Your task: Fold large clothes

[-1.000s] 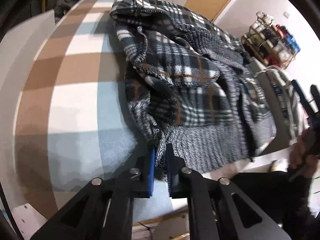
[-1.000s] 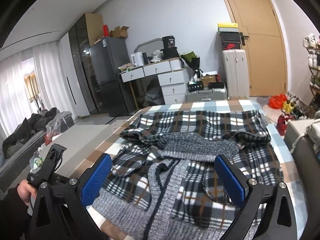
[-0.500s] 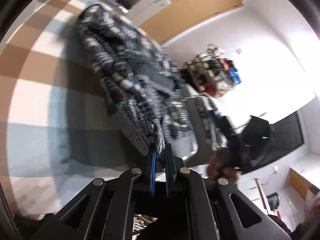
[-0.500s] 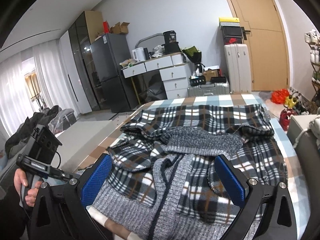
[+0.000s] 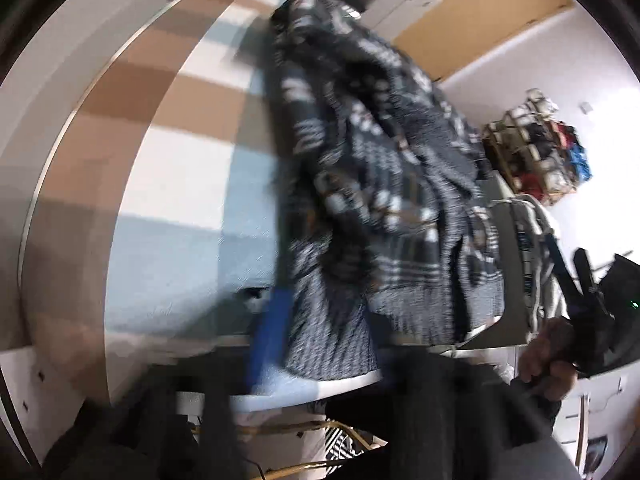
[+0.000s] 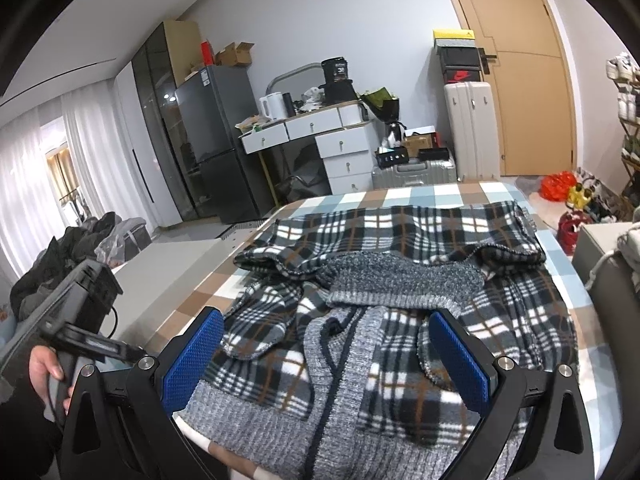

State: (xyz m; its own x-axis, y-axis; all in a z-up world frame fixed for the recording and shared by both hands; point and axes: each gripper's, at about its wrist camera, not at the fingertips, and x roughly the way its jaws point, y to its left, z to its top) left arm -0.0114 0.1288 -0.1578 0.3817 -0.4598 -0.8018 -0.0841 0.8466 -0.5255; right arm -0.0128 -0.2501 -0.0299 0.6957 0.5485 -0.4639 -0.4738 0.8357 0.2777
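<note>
Fuzzy plaid fleece jacket [image 6: 400, 312], ribbed grey hem, rumpled on the checked bed [image 6: 448, 194]; right gripper [image 6: 326, 356] hovers wide; left gripper [image 5: 320, 320] (blurred) unreadable.

Plaid fleece jacket [image 6: 400, 300]: large garment in dark grey, white and brown check, with grey ribbed-knit hem, collar and front placket. Lies spread on a checked bedspread, front up, hem nearest the camera. Collar area rumpled; one sleeve bunched and folded inward across the left chest. Left wrist view [image 5: 384, 184] shows it blurred, draped to the bed edge.
</note>
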